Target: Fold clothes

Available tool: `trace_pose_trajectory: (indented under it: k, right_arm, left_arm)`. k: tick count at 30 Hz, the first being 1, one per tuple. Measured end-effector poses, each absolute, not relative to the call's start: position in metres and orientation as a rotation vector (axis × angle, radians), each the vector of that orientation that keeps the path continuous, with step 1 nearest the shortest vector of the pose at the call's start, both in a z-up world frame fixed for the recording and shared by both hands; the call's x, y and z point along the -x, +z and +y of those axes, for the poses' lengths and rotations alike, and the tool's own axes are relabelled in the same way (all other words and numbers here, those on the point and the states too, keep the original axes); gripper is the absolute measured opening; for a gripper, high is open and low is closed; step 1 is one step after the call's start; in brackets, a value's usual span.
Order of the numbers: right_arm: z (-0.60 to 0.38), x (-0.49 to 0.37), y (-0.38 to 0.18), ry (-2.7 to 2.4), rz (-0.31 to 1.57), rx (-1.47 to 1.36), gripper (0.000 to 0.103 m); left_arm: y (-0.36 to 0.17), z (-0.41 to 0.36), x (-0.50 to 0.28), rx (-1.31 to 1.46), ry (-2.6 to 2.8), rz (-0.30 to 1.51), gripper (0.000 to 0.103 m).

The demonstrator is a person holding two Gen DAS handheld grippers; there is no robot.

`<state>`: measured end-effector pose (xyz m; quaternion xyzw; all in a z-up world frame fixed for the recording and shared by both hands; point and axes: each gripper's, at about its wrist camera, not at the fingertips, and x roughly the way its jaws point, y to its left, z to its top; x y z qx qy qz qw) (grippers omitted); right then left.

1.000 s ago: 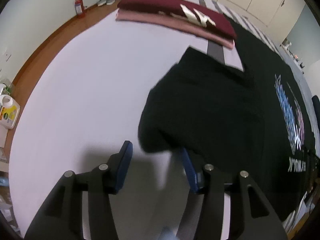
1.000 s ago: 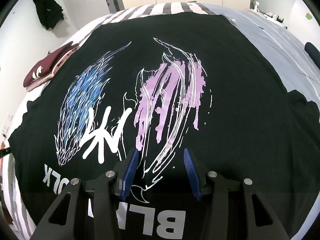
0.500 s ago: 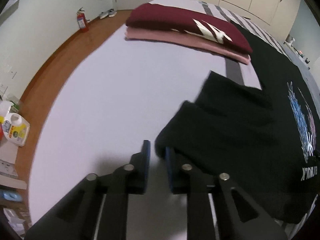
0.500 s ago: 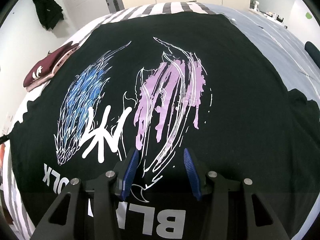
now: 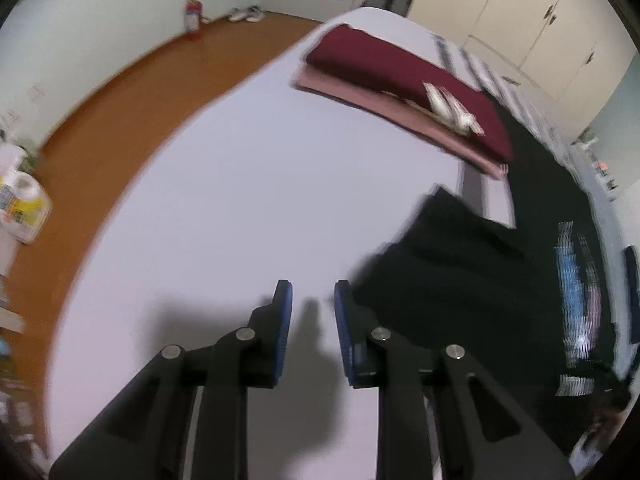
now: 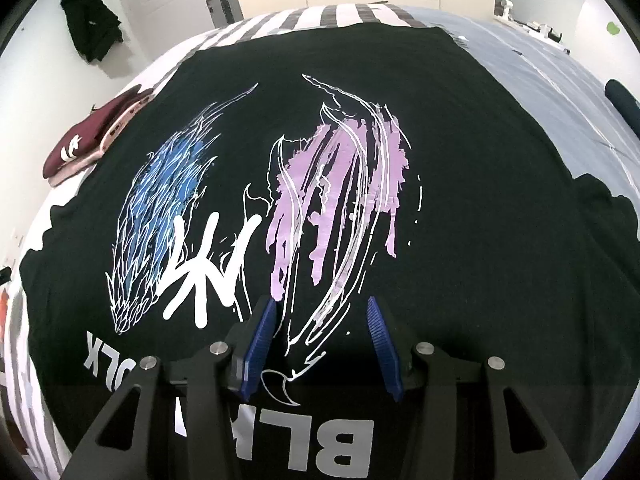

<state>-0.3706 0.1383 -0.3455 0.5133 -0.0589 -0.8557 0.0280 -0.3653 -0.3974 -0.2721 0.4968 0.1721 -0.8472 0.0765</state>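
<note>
A black T-shirt (image 6: 460, 120) with a blue and lilac print lies spread flat on the bed. My right gripper (image 6: 321, 303) hovers over the print's lower part, open, with nothing between its fingers. In the left wrist view the shirt's sleeve (image 5: 460, 272) lies on the white sheet, just right of my left gripper (image 5: 312, 286). Its jaws stand a narrow gap apart, and only bare sheet shows between them. This view is motion-blurred.
A folded maroon garment (image 5: 400, 76) rests on a folded pink one (image 5: 360, 94) at the bed's far side; this folded stack (image 6: 92, 140) lies left of the shirt. Wooden floor (image 5: 140, 80), a fire extinguisher (image 5: 193, 16) and a bottle (image 5: 20, 208) lie beyond the bed's edge.
My left gripper's jaws have narrowed from wide to a small gap, and it has drawn left, off the sleeve edge. The right gripper has stayed put.
</note>
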Motion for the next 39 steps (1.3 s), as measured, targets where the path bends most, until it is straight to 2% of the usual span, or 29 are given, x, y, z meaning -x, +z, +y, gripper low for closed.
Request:
trace_pose_trajectory:
  k: [3, 5, 10, 11, 13, 17, 22, 26, 29, 34, 39]
  right_arm:
    - [0.138, 0.370, -0.345, -2.639, -0.180, -1.590, 0.044]
    - [0.137, 0.369, -0.344, -2.635, -0.172, -1.592, 0.044]
    - [0.138, 0.369, -0.345, -2.626, -0.174, -1.591, 0.044]
    - [0.138, 0.368, -0.345, -2.625, -0.175, -1.591, 0.044]
    - [0.138, 0.368, -0.345, -2.625, -0.173, -1.590, 0.044]
    - [0.138, 0.368, -0.345, -2.631, -0.190, -1.587, 0.044]
    - [0.138, 0.369, -0.345, -2.638, -0.201, -1.589, 0.044]
    - [0.139, 0.370, -0.344, -2.635, -0.205, -1.590, 0.044]
    - [0.140, 0.370, -0.344, -2.629, -0.197, -1.589, 0.044]
    - [0.143, 0.372, -0.343, -2.623, -0.187, -1.595, 0.044]
    - [0.150, 0.373, -0.335, -2.659, -0.215, -1.600, 0.044]
  left_arm:
    - [-0.279, -0.381, 0.376, -1.512, -2.561, 0.452, 0.020]
    - [-0.290, -0.371, 0.385, -1.549, -2.507, 0.348, 0.020]
    - [-0.308, -0.385, 0.389, -1.518, -2.394, 0.177, 0.023]
    - [-0.305, -0.390, 0.390, -1.505, -2.353, 0.172, 0.023]
    - [-0.296, -0.401, 0.390, -1.474, -2.311, 0.273, 0.022]
    - [-0.259, -0.378, 0.394, -1.398, -2.529, 0.387, 0.022]
    - [-0.261, -0.334, 0.420, -1.533, -2.690, 0.473, 0.022]
    - [-0.291, -0.319, 0.432, -1.653, -2.652, 0.327, 0.022]
    - [-0.305, -0.329, 0.436, -1.635, -2.605, 0.245, 0.022]
    - [-0.289, -0.347, 0.448, -1.501, -2.535, 0.222, 0.022]
    - [-0.270, -0.299, 0.461, -1.544, -2.704, 0.214, 0.022]
